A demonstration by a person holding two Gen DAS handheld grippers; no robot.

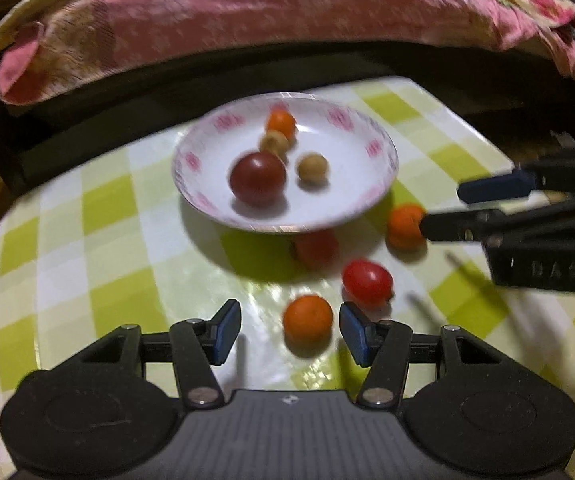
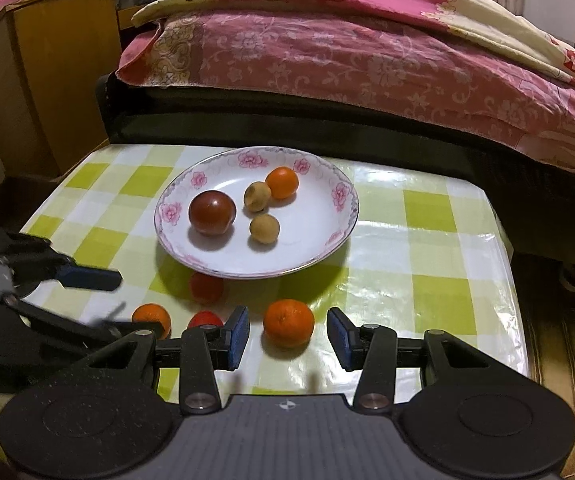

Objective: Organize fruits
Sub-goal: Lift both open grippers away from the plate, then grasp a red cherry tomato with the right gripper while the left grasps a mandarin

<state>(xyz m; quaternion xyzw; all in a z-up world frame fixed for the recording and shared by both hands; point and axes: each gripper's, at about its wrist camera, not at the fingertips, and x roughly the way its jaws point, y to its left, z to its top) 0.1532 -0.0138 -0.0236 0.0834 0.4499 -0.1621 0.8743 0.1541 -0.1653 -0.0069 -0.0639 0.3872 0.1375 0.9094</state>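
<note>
We see the left tool [image 1: 290, 330] with its blue pads spread wide, low over the surface [image 1: 99, 248], and a small orange [image 1: 308, 317] sitting between them nearer the right pad, touching neither that we can tell. The right tool [image 2: 287, 334] is just as wide open, with a larger orange [image 2: 288, 323] framed between its fingers and clear gaps on both sides; neither tool has hold of anything.

The flowered plate [image 2: 175, 212] stands toward the far side of the surface and holds a dark red tomato [image 2: 212, 212], two tan round fruits [image 2: 256, 197] and a third orange [image 2: 282, 182], all bunched left of centre, so the plate's right half is bare. A red tomato [image 2: 206, 287] lies right against the plate's near rim, half in its shadow. Another red tomato [image 1: 367, 282] lies just beyond the left tool's right pad.

In the left view the right tool reaches in from the right edge, its lower finger at the larger orange. The loose fruit crowds the strip between plate and tools. The checked cloth lies open to the right of the plate, as far as the surface's rounded right edge. Beyond the far edge a dark bed frame runs close, with a pink bed cover [image 2: 347, 56] above.
</note>
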